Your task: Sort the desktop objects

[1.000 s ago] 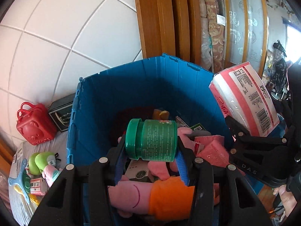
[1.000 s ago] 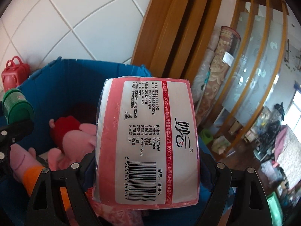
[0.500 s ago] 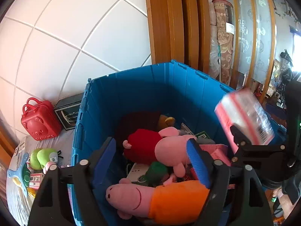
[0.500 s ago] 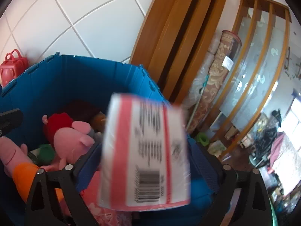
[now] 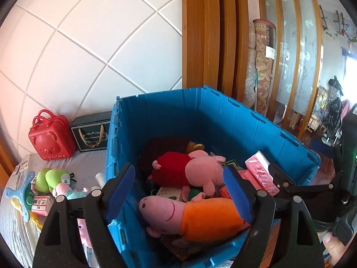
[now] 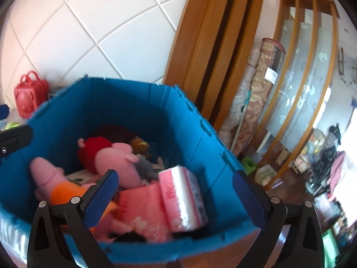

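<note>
A blue plastic bin (image 5: 234, 120) (image 6: 125, 107) holds pink pig plush toys (image 5: 200, 172) (image 6: 120, 165), one in orange (image 5: 207, 216). The pink tissue pack (image 6: 183, 198) lies in the bin by its right wall; it also shows in the left wrist view (image 5: 261, 172). The green jar (image 5: 193, 193) lies low among the toys, mostly hidden. My left gripper (image 5: 178, 192) is open and empty above the bin's near left corner. My right gripper (image 6: 174, 198) is open and empty above the bin's near right side.
On the grey tabletop left of the bin stand a red bear case (image 5: 51, 140) and a dark box (image 5: 91, 134). Nearer lie a green plush (image 5: 52, 178), small packets (image 5: 41, 203) and a blue star toy (image 5: 20, 192). Tiled wall behind, wooden door frame at right.
Both grippers opened. The green jar fell from the left gripper into the bin, and the tissue pack fell from the right gripper and came to rest among the toys.
</note>
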The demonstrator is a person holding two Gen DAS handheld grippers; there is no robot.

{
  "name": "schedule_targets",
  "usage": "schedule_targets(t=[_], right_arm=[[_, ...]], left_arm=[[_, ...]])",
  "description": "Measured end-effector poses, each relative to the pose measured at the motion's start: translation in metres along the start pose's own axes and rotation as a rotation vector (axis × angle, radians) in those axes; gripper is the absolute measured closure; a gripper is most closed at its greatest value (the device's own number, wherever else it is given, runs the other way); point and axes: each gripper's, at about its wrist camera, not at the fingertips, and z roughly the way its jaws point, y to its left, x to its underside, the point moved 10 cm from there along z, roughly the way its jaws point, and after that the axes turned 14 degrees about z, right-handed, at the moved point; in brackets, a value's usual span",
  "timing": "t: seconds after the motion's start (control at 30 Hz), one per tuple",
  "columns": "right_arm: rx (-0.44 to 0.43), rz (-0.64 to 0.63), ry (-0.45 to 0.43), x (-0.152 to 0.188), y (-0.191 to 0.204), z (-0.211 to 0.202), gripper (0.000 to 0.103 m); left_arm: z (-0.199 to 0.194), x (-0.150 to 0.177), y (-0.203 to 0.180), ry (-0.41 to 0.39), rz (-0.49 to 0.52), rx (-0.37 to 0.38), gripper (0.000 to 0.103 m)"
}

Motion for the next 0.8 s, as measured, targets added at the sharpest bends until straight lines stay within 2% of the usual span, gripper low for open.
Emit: schedule_targets(t=[0.2,0.27,0.33,0.53,0.8], right_arm=[[-0.017,0.056,-0.037,0.010,0.012,-0.050,0.000],[-0.021,0.073,-0.034,0.012,0.018,-0.060,0.000],[-0.025,0.091,-0.030,0.015,0.023,-0.072,0.000],[0.015,0.092,-0.055,0.026,0.036,-0.111,0.000],[-0.059,0.155,-0.014,0.058,0.062,-0.140,0.000]], left_arm=[[-0.054,0.013,0.011,-0.075,0.006,-0.004,0.020],[-0.069,0.017,0.017,-0.100,-0.004,-0.013,0.000],[-0.079,0.020,0.024,-0.122,-0.027,-0.036,0.000],[-0.092,0.045,0.036,-0.071,-0.068,-0.031,0.000],[-0.117,0.088,0.053,-0.014,-0.066,-0.070,0.000]])
